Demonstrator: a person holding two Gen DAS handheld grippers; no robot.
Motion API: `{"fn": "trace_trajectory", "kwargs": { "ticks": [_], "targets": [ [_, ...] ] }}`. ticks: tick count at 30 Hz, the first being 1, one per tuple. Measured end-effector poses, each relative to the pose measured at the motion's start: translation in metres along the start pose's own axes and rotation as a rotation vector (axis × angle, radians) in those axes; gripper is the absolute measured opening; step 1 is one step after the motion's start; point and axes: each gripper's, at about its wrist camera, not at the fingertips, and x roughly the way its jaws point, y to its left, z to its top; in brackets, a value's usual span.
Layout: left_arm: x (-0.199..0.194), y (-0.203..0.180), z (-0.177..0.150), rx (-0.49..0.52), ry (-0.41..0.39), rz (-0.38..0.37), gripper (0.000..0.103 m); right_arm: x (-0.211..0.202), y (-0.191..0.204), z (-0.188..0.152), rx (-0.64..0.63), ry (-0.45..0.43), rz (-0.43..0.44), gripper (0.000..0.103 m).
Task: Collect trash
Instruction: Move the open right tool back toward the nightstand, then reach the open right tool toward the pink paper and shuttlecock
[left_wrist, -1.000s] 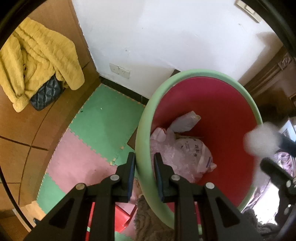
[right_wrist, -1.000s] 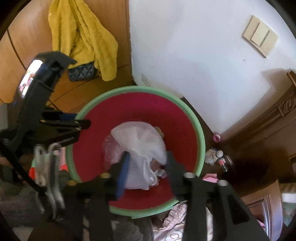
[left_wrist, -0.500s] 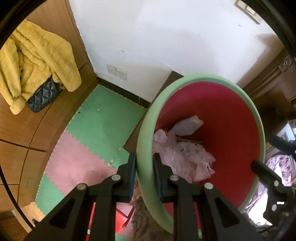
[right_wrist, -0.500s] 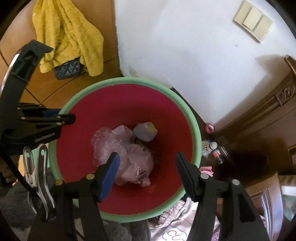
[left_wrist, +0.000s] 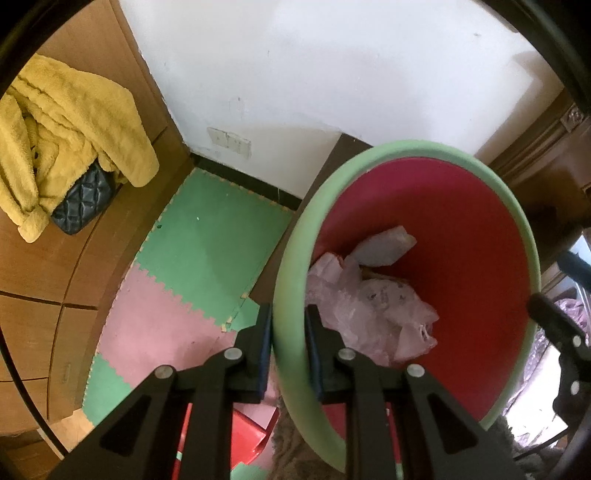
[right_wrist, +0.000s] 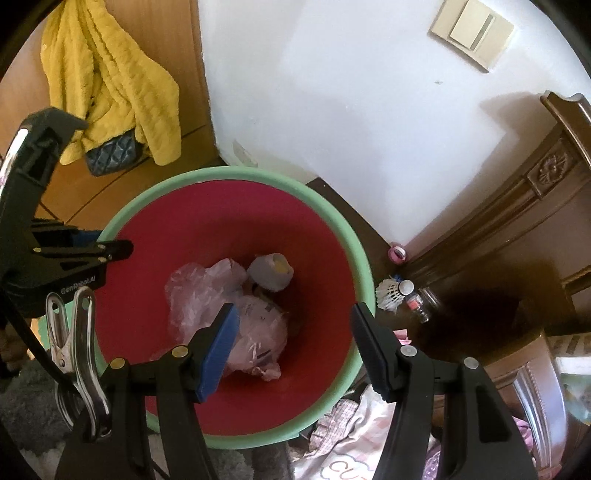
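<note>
A green trash bin (left_wrist: 406, 147) with a red inside stands tilted on the floor. My left gripper (left_wrist: 288, 332) is shut on its near rim, one finger outside and one inside. In the bin lie crumpled pink plastic bags (left_wrist: 373, 310) and a pale wad (left_wrist: 384, 245). From the right wrist view the bin (right_wrist: 229, 173) lies below my right gripper (right_wrist: 291, 339), which is open and empty above the bags (right_wrist: 207, 291) and the wad (right_wrist: 271, 271). The left gripper's fingers (right_wrist: 92, 251) show at the bin's left rim.
A yellow garment (left_wrist: 74, 122) and a dark quilted bag (left_wrist: 81, 206) hang on the wooden cabinet at left. Green and pink foam mats (left_wrist: 199, 254) cover the floor. A shuttlecock (right_wrist: 388, 293) and a small bottle (right_wrist: 417, 304) lie by dark wooden furniture (right_wrist: 517, 221). Fabric (right_wrist: 351, 435) lies near the bin.
The white wad held between the right gripper's fingers has dropped into the bin. The right jaws have spread wider. The left gripper has stayed clamped on the rim.
</note>
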Motion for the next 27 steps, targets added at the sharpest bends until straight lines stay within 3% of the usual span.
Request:
{"fn": "trace_trajectory", "kwargs": {
  "ticks": [11,20,27],
  "targets": [
    [0.003,0.001,0.002,0.033,0.02,-0.014,0.017,-0.013,-0.028,-0.008,0.103,0.012,-0.08,0.064],
    [0.008,-0.001,0.004,0.054,0.032,-0.016,0.017,-0.039,-0.078,-0.04,0.307,-0.012,-0.138,0.064],
    [0.007,-0.004,0.007,0.101,0.029,-0.017,0.017,-0.031,-0.099,-0.073,0.521,0.029,-0.096,0.064]
  ]
}}
